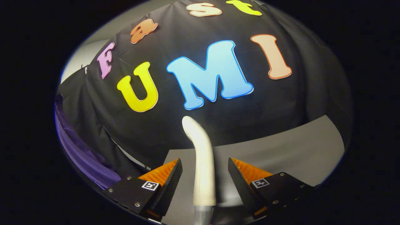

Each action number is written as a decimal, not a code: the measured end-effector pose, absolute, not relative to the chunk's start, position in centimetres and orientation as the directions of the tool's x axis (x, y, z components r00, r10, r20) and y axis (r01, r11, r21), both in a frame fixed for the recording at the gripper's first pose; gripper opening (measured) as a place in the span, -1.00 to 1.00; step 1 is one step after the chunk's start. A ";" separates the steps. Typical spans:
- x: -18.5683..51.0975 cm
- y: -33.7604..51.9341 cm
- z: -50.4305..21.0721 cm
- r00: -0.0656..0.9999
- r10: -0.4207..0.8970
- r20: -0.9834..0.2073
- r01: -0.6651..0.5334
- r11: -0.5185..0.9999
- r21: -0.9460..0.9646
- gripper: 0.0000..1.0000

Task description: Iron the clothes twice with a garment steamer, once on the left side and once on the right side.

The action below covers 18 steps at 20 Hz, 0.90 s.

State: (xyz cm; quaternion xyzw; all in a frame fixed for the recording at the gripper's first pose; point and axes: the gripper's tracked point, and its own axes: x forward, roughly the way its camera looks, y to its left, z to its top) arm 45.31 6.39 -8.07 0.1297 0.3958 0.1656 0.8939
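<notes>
Gripper view. The gripper (204, 175) has its two fingers spread wide, with clear space on both sides of the thing standing between them. Neither finger touches it.

Between the fingers: the garment steamer (202, 162), seen as a cream-white handle, upright. It rises from a grey collar (203, 214) at its base, low between the fingers, runs up past the fingertips, then bends to the left near its rounded top. The top end sits in front of the black cloth wall (218, 125). The steamer's head and any cord cannot be made out from here.

Under and beyond the fingers: a grey table surface (281, 147), bare where visible, meeting the cloth wall behind the steamer.

Clothes: a purple garment (84, 156) hangs to the left of the left finger, well apart from the steamer, its fabric falling in folds alongside the black cloth. How it is hung cannot be told.

A pale wall patch (82, 56) shows above the cloth on the left.

No containers in sight.
</notes>
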 end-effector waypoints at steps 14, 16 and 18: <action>42.7 7.5 -9.6 0.469 0.655 -0.592 -0.043 0.687 0.726 -0.25; 42.2 7.9 -8.7 0.498 0.642 -0.584 -0.089 0.707 0.702 -0.26; 41.1 8.1 -7.6 0.536 0.623 -0.570 -0.149 0.734 0.662 -0.26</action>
